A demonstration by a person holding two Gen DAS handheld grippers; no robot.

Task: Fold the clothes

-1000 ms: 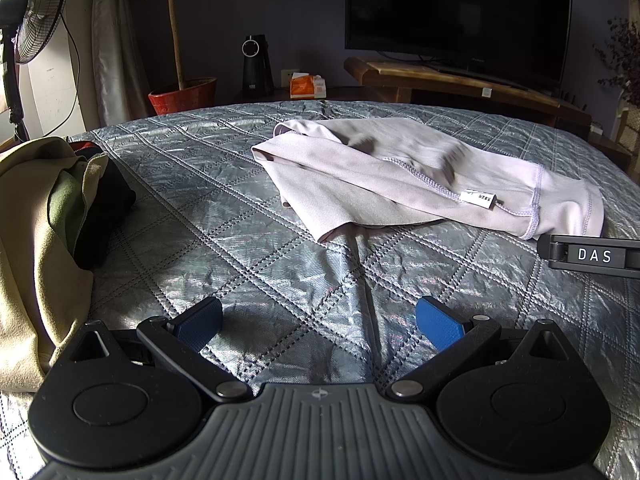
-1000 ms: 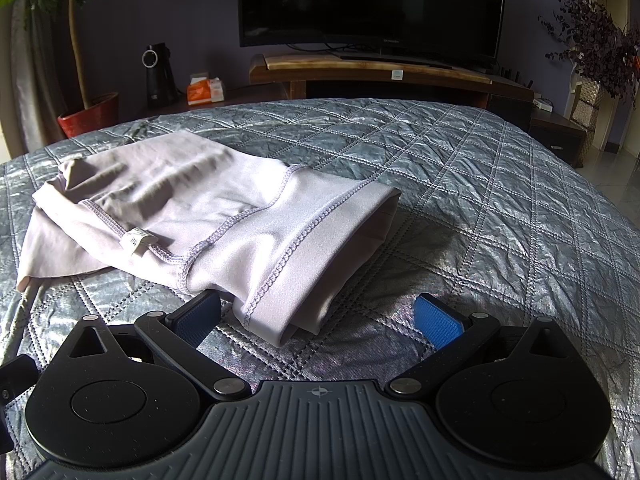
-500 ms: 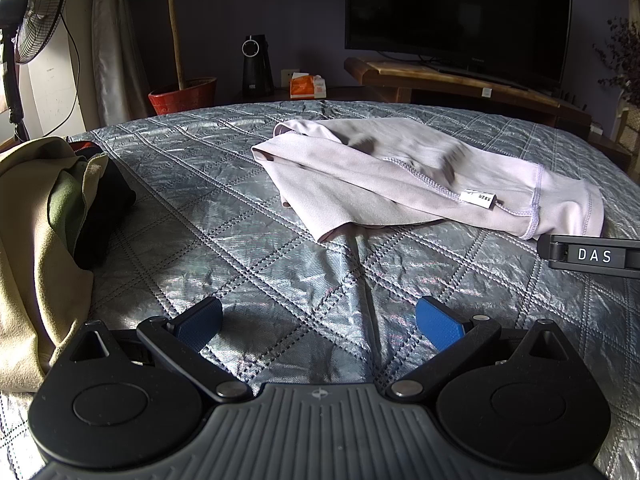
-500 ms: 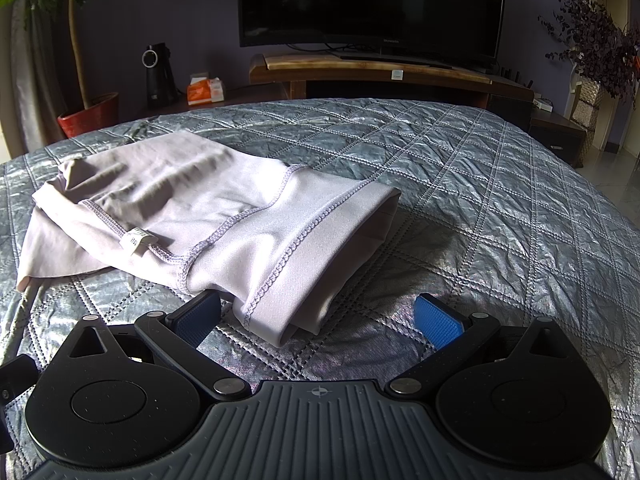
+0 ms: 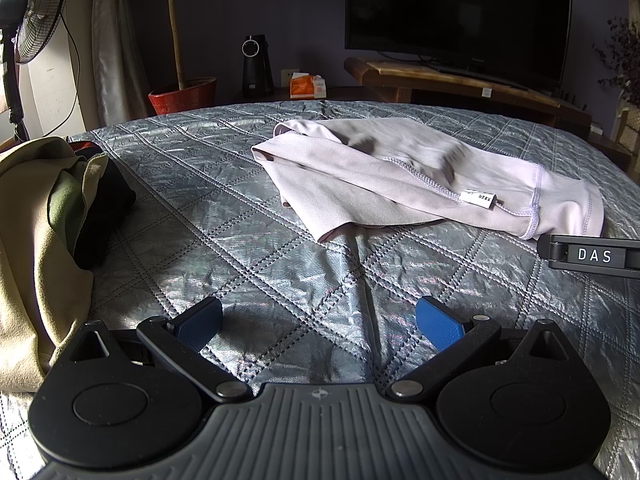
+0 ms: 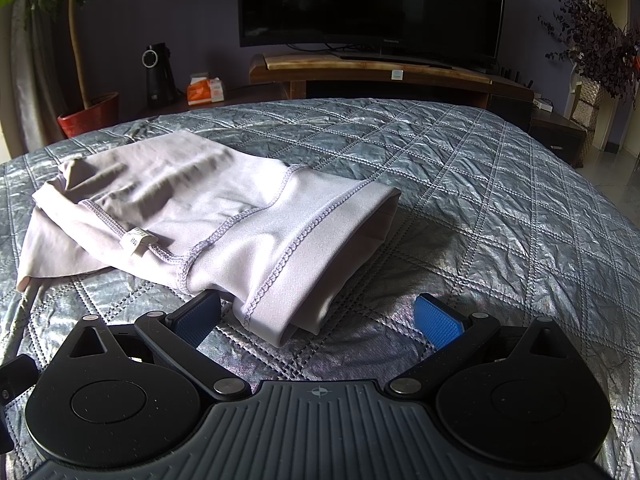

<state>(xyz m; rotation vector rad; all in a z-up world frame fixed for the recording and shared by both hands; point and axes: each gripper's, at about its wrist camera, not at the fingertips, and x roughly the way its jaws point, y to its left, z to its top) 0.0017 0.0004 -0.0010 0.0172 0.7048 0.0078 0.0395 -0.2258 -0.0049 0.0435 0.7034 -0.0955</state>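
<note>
A pale lilac garment [image 5: 400, 176] lies loosely bunched on the grey quilted bed [image 5: 280, 248], with a white label showing at its seam. My left gripper [image 5: 318, 322] stands open over bare quilt, well short of the garment. In the right wrist view the same garment [image 6: 224, 216] lies close, its folded hem end reaching down between the blue pads. My right gripper [image 6: 318, 318] is open, its left pad [image 6: 198, 316] touching or nearly touching the hem. Part of the right gripper's body, marked DAS [image 5: 592, 256], shows at the right edge of the left wrist view.
A heap of other clothes, beige, green and black [image 5: 48, 216], sits at the bed's left side. Beyond the bed are a TV [image 6: 372, 0] on a wooden stand, a potted plant [image 5: 184, 94], a black speaker, a tissue box and a standing fan [image 5: 28, 12].
</note>
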